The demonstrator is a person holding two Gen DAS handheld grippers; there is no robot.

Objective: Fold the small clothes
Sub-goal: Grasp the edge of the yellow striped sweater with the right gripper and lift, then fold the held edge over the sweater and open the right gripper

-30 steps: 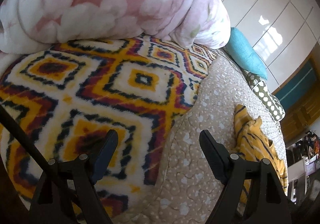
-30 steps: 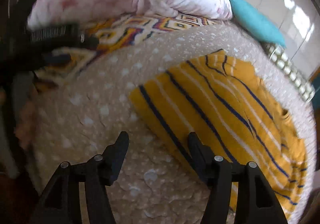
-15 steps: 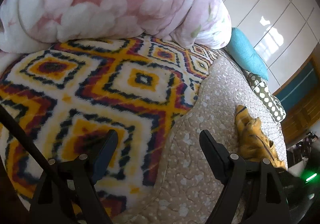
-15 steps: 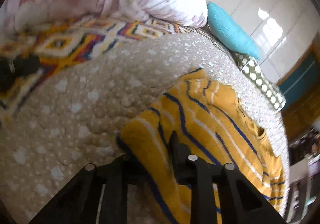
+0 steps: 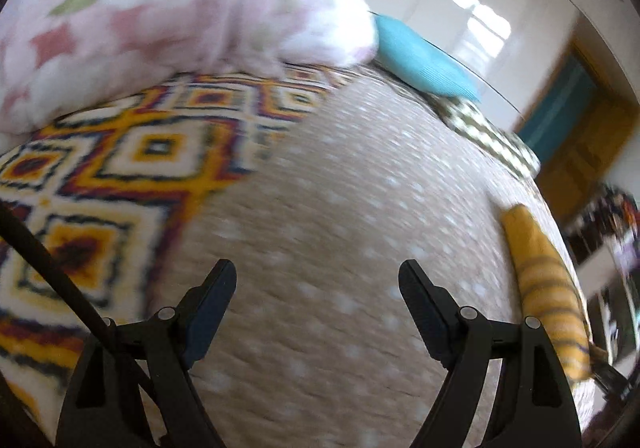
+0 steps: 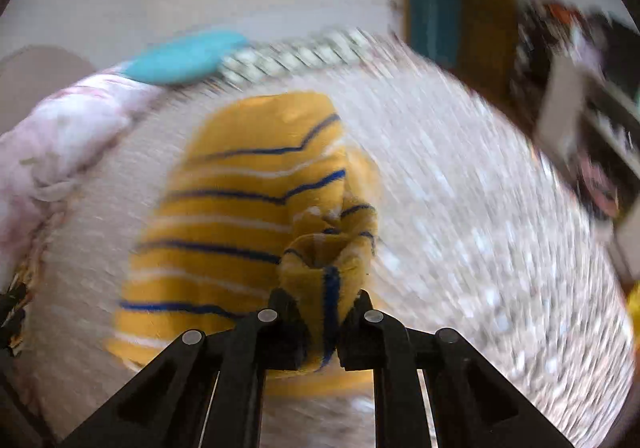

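A small yellow garment (image 6: 244, 215) with blue and white stripes lies on the beige dotted quilt (image 6: 460, 207). My right gripper (image 6: 324, 312) is shut on a bunched edge of it, lifted above the rest of the cloth. In the left wrist view the same garment (image 5: 544, 288) shows as a narrow strip at the far right of the quilt (image 5: 340, 207). My left gripper (image 5: 318, 280) is open and empty above the quilt, well left of the garment.
A pink floral duvet (image 5: 168, 19) lies at the back on a fleece blanket with yellow diamond patterns (image 5: 100, 183). A teal pillow (image 5: 420, 59) and a dotted pillow (image 5: 488, 139) sit at the far edge. Furniture and clutter (image 6: 580, 119) stand beyond the bed.
My right gripper closed on the garment's edge and lifted it, swinging right. My left gripper moved right, from over the patterned blanket to over the beige quilt. Both views blur with motion.
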